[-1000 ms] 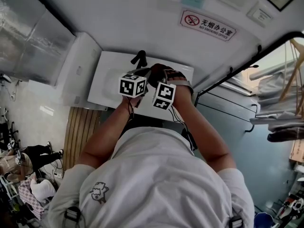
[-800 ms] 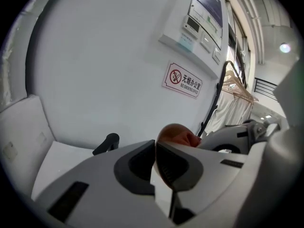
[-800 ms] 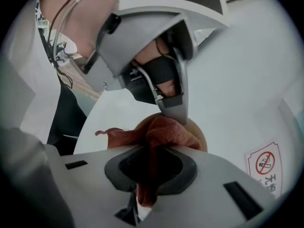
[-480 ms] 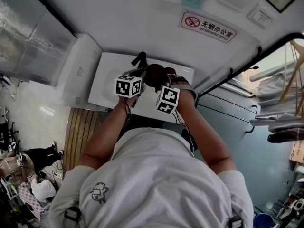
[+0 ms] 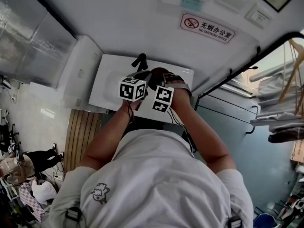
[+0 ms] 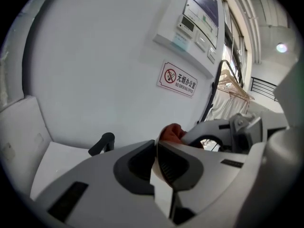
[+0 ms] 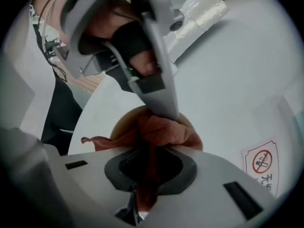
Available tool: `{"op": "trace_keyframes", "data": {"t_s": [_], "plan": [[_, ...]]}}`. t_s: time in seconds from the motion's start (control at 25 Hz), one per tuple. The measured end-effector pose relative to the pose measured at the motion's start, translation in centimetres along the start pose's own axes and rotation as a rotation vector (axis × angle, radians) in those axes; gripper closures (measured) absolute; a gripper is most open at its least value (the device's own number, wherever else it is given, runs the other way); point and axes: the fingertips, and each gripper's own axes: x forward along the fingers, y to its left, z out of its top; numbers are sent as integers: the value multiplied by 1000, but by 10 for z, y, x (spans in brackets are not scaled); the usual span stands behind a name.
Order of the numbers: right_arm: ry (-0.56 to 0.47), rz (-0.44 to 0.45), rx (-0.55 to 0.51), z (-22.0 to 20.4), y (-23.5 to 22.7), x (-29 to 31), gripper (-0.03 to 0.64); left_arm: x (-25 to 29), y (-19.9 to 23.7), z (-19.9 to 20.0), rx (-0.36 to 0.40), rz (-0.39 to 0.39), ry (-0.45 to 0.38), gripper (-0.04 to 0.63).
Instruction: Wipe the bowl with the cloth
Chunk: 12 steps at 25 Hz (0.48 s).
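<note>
Bowl (image 6: pixel 159 189) is held by its thin pale rim in the left gripper view. The fingers of the left gripper (image 6: pixel 156 148) are clamped on that rim, though they have just opened a little. Just beyond the fingertips the red-brown cloth (image 6: pixel 173 131) shows.

In the right gripper view, the right gripper (image 7: pixel 145 175) has its fingers shut on a bunched fold of the cloth. The rest of the cloth lies just ahead of them, inside the tan bowl.

In the head view both grippers are close together above a white sink (image 5: pixel 107 80), near the black tap (image 5: pixel 139 59).

I judge the bowl to be light, stiff and smooth, so a rim hold may slip under pressure. The cloth is soft and limp, and is best held by its bunch.
</note>
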Motion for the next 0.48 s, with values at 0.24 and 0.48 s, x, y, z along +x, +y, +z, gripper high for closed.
{"op": "trace_keyframes", "data": {"t_s": [0.24, 0.48], "plan": [[-85, 57, 0, 16, 23, -13, 563, -6, 15, 4, 22, 23, -12, 569], [-126, 98, 13, 11, 30, -38, 563, -16, 45, -2, -19, 69, -25, 571]]}}
